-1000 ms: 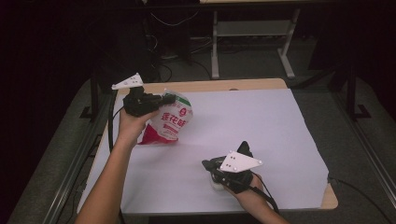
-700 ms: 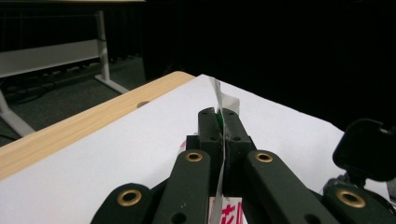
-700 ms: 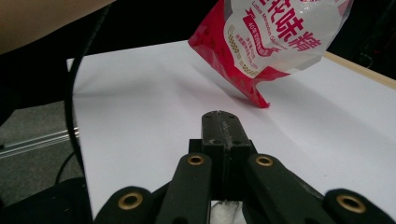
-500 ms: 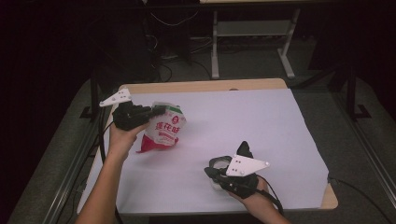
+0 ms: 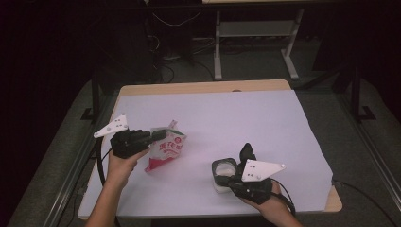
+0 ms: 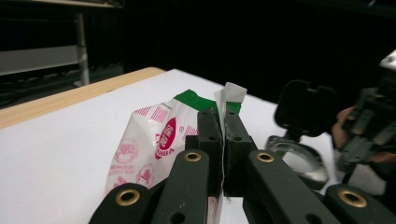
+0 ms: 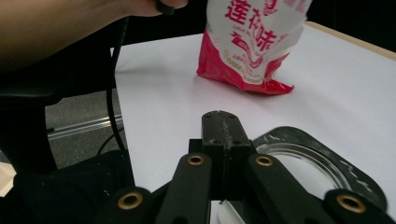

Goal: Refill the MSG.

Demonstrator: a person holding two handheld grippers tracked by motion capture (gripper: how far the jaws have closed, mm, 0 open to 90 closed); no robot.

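A white, red and green snack bag (image 5: 166, 150) stands tilted on the left part of the white-covered table (image 5: 265, 123). My left gripper (image 5: 157, 135) is shut on its top edge. In the left gripper view the jaws (image 6: 223, 116) pinch the thin torn top, and the bag (image 6: 149, 144) hangs below them. Near the front edge, my right gripper (image 5: 232, 177) is shut on the rim of a small clear container (image 5: 223, 169) with a raised black flip lid (image 5: 247, 152). The right gripper view has the closed jaws (image 7: 222, 120) at that rim (image 7: 322, 156), with the bag (image 7: 254, 42) beyond.
The wooden table edge (image 5: 203, 87) shows past the white cover at the back. A metal-legged stand (image 5: 257, 42) and cables lie on the dark floor behind. My left arm's cable (image 7: 114, 79) hangs off the table's left side.
My left gripper has carried the bag left and down toward the front, so its bottom now rests on the table. My right gripper and the container have shifted slightly right.
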